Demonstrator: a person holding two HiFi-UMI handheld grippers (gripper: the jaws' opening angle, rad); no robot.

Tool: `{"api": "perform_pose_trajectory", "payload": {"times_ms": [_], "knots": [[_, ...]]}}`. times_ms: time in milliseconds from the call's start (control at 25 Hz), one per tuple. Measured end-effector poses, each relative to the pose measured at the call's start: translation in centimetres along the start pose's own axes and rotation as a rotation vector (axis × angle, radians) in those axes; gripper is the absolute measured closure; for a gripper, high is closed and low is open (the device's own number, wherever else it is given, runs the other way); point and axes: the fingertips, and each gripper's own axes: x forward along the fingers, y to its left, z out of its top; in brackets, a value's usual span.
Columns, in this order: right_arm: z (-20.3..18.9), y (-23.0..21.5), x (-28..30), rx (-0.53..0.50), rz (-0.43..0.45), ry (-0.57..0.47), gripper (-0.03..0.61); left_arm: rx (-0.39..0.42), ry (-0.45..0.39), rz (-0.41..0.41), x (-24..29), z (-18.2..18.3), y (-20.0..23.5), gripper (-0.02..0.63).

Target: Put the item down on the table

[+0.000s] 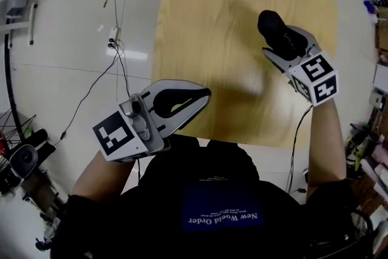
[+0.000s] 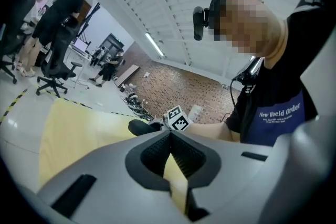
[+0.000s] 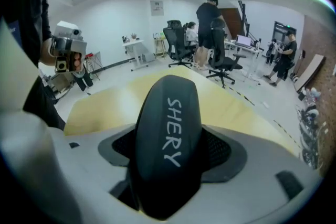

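Observation:
A black oblong case with white lettering "SHERY" is clamped in my right gripper, which is shut on it. It hangs above the right part of the light wooden table and sticks out beyond the jaws. My left gripper is at the table's near left edge. Its jaws meet at the tips with nothing between them. Through the gap behind the tips only the yellow tabletop shows. The left gripper view also catches the black case across the table.
White floor surrounds the table. Cables and a plug strip lie on the floor to the left. Equipment stands at the lower left and clutter along the right edge. People and office chairs are farther off.

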Motion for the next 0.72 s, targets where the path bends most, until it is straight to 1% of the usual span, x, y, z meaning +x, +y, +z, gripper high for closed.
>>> {"api": "perform_pose_trajectory", "payload": {"times_ms": [120,280,440,560,640,720], "knots": [[-2.0,-0.2,2.0,-0.048,-0.019,0.066,0.242,0.0,0.013,-0.001,0.5,-1.6,0.7,0.621],[-3.1,0.1,3.4,-0.107,-0.042,0.116,0.242,-0.016,0.016,0.007,0.2,-2.5,1.5,0.621],[-4.6,1.5,4.6,-0.127,-0.024,0.159,0.242,-0.014,0.018,0.006,-0.2,-3.5,1.5,0.621],[-5.8,1.6,4.9,-0.114,-0.005,0.16,0.242,-0.015,0.022,0.009,0.4,-4.1,1.3,0.621],[-5.6,1.0,4.8,-0.114,-0.004,0.152,0.24,-0.017,0.023,0.014,0.8,-4.0,1.4,0.621],[-5.0,0.4,4.9,-0.124,0.001,0.148,0.204,-0.02,0.023,0.018,1.0,-3.6,1.8,0.621]]}}
